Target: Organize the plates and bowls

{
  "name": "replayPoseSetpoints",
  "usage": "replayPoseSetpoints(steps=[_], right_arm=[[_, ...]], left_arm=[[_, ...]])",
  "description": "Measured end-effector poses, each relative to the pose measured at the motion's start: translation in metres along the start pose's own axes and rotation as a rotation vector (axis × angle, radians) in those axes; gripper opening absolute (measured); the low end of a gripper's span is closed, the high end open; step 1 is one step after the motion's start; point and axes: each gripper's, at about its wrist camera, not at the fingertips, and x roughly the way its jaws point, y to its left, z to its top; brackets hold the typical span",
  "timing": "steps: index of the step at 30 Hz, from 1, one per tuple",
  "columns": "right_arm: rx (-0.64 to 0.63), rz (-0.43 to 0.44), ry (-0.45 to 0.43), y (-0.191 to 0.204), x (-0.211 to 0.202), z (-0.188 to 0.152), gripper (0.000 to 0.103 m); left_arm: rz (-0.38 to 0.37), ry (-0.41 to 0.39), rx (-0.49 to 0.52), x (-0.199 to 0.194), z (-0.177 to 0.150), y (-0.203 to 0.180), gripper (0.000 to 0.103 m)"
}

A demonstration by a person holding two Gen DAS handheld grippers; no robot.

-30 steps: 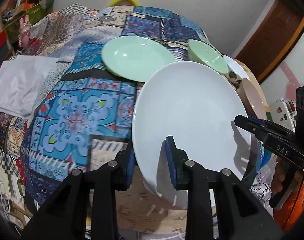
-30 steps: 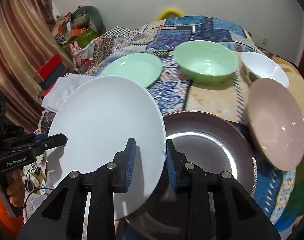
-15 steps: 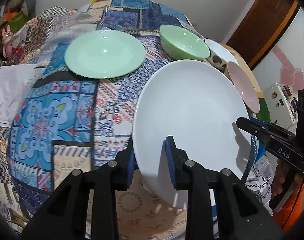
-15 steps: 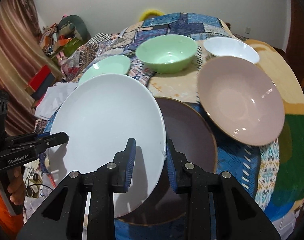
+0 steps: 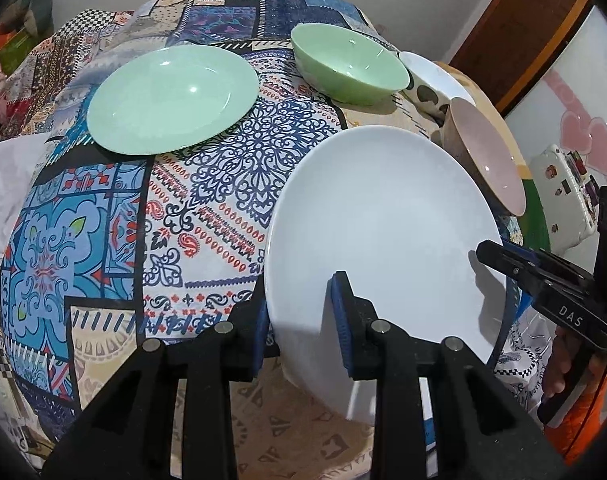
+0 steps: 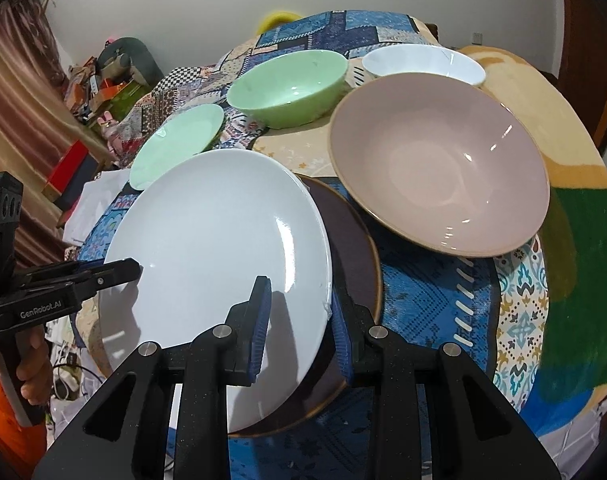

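Note:
A white plate (image 5: 383, 240) is held by both grippers at opposite rims. My left gripper (image 5: 299, 316) is shut on its left rim. My right gripper (image 6: 299, 316) is shut on its right rim; the plate (image 6: 223, 248) hangs tilted over a dark brown plate (image 6: 355, 240) on the patterned cloth. A pink bowl (image 6: 443, 160), a green bowl (image 6: 291, 84), a white bowl (image 6: 423, 64) and a green plate (image 6: 175, 144) lie beyond. The green plate (image 5: 171, 96), green bowl (image 5: 351, 64) and pink bowl (image 5: 487, 152) also show in the left wrist view.
The patchwork tablecloth (image 5: 103, 220) covers the table. A white cloth (image 5: 3, 188) lies at the left edge. A door (image 5: 515, 32) and a white case (image 5: 563, 196) are at the right. Clutter and a curtain (image 6: 19, 120) stand beyond the table's left.
Both grippers have carried the white plate to the right and forward over the table. The dark brown plate is now largely under it and the pink bowl looms closer.

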Motion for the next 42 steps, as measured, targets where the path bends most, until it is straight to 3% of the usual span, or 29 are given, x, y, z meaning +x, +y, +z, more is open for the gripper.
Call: replayPoseSetpoints(steps=[24,30,34,42], right_arm=[[-0.001,-0.004,0.0,-0.012,-0.007,-0.003,0.029],[-0.006,-0.005,0.002,-0.012,-0.009,-0.004,0.029],[-0.012,-0.052,-0.011,-0.012,-0.012,-0.003,0.029],[-0.032,-0.03,-0.025,-0.002,-0.019,0.003,0.029]], left_arm=[[0.04,0.031,0.062,0.024,0.007,-0.016,0.035],[0.045,0.031,0.068,0.023,0.0,-0.019,0.043],[0.062,-0.004,0.061,0.013,-0.003,-0.016,0.049],[0.082,-0.112,0.067,-0.028,-0.002,-0.006,0.058]])
